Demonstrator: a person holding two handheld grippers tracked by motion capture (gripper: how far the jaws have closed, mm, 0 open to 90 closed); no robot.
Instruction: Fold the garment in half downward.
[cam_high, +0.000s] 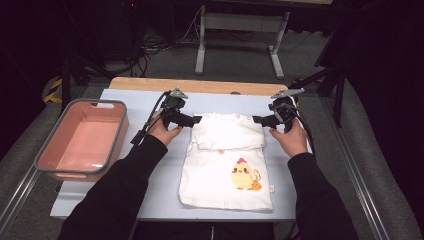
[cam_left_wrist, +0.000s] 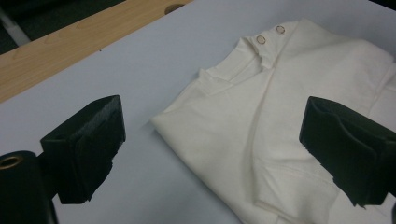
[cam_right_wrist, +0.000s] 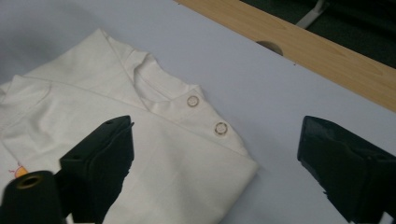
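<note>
The surface carries a pale sheet, and on it lies a white child's shirt, partly folded, with its long axis running from the person toward the far wooden edge. The collar end lies farthest from the person; the hem end, below the chick print, lies nearest. A pink bin stands well apart at the left of the surface.

Both hands work at the far, collar end. The left hand-held gripper sits just beside the left shoulder corner of the shirt and points inward across it. The right hand-held gripper mirrors it at the right shoulder corner. Each corner therefore lies inward of its own gripper, and neither hand is clearly nearer than the other.

In the left gripper view the jaws stand wide, with the shoulder corner between them and no pad touching cloth. In the right gripper view the jaws also stand wide, astride the corner bearing two snap buttons, not yet clamped.

The next move likely calls for both jaw pairs to close on these corners together.
</note>
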